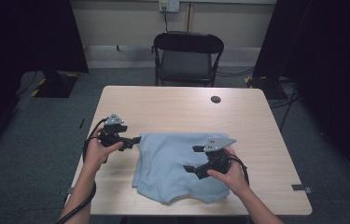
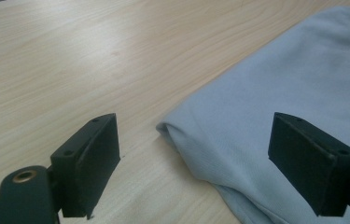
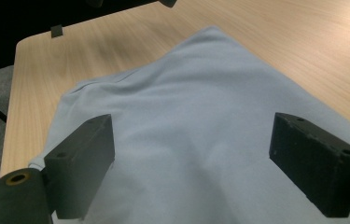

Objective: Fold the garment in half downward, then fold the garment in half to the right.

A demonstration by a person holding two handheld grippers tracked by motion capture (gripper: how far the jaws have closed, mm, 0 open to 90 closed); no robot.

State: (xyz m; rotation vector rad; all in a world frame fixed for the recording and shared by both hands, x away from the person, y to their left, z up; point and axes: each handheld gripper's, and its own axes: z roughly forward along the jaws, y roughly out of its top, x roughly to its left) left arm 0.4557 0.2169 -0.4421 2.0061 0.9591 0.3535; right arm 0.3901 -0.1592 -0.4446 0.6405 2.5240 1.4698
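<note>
Both tools (image 1: 137, 139) (image 1: 190, 158) wide open, empty, at shirt (image 1: 172, 163).

Light blue garment (image 3: 200, 140) cut off by bottom edge in both gripper views.

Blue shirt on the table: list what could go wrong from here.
1. The left tongs stand open at a folded corner of the blue shirt; closing there may pinch only the top layer, so the fold could slip apart.
2. The right tongs hover open over smooth flat cloth with no edge between the jaws, so a grab might bunch it into wrinkles.
3. The shirt's near hem lies close to the table edge; a pull toward the person could drag it off.
</note>
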